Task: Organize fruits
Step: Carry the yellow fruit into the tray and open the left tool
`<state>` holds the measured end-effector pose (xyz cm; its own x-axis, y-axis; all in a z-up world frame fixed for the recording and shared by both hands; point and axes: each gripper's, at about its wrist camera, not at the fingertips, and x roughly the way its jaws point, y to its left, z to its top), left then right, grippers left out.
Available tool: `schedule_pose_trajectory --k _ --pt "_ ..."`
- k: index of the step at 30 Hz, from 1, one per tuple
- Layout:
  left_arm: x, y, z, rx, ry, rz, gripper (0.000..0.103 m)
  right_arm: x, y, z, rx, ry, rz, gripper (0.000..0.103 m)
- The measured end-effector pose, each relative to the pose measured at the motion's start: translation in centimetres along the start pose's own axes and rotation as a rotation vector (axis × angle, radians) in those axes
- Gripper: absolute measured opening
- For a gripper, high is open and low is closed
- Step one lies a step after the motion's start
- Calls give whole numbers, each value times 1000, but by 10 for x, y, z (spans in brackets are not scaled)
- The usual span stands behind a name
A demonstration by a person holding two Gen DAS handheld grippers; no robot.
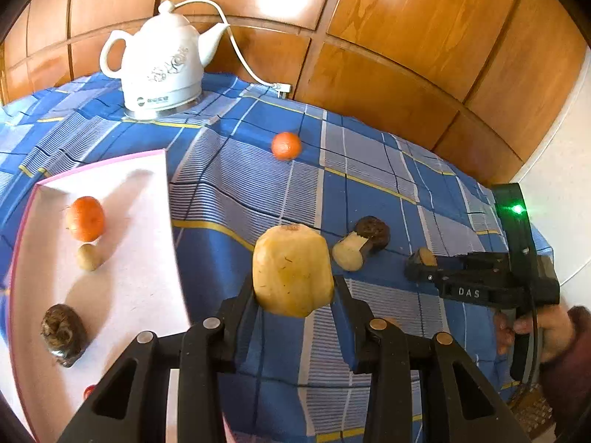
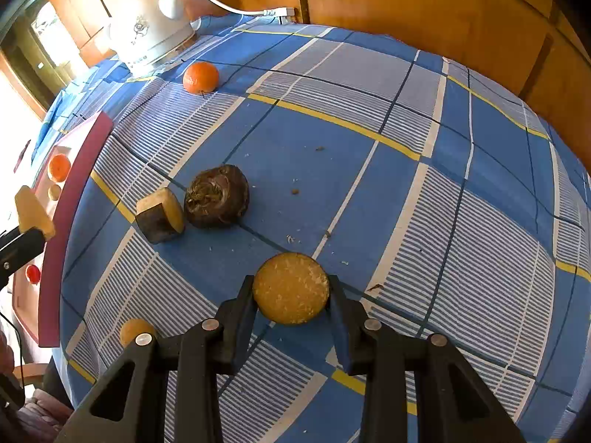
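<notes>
A peeled yellow chunk (image 1: 293, 269) is held above the cloth. A round yellow slice (image 2: 290, 288) is gripped, cut face up. One orange (image 1: 286, 145) lies loose; another orange (image 1: 86, 218) rests in the tray (image 1: 147, 258).

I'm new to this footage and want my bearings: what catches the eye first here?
Each gripper is shut on a yellow piece: the left gripper on a peeled chunk, the right gripper on a round slice. Left lies a pink-rimmed tray; a white kettle stands behind.
</notes>
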<state>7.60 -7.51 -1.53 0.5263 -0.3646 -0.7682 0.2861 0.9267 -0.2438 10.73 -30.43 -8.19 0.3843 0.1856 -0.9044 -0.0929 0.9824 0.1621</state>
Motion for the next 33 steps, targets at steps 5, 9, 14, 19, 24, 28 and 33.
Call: schedule_pose_trajectory --k 5,9,14,19,24,28,33 --pt "-9 -3 -6 19 -20 14 39 0 -5 2 39 -4 22 37" --pt "-13 -7 -9 38 -32 18 39 1 -4 2 38 -4 22 39" --pt "-14 -10 -12 48 -26 19 39 2 -2 2 40 -5 27 43" --pt "-11 -10 -14 44 -12 21 39 2 0 2 38 -6 22 45" --pt "-9 -9 -16 40 -6 23 39 1 -3 4 60 -2 36 45" --pt "-6 -5 -17 23 5 24 39 1 -5 5 76 -1 45 45" --pt "-9 10 -17 -15 -1 26 39 1 -2 4 51 -6 5 37"
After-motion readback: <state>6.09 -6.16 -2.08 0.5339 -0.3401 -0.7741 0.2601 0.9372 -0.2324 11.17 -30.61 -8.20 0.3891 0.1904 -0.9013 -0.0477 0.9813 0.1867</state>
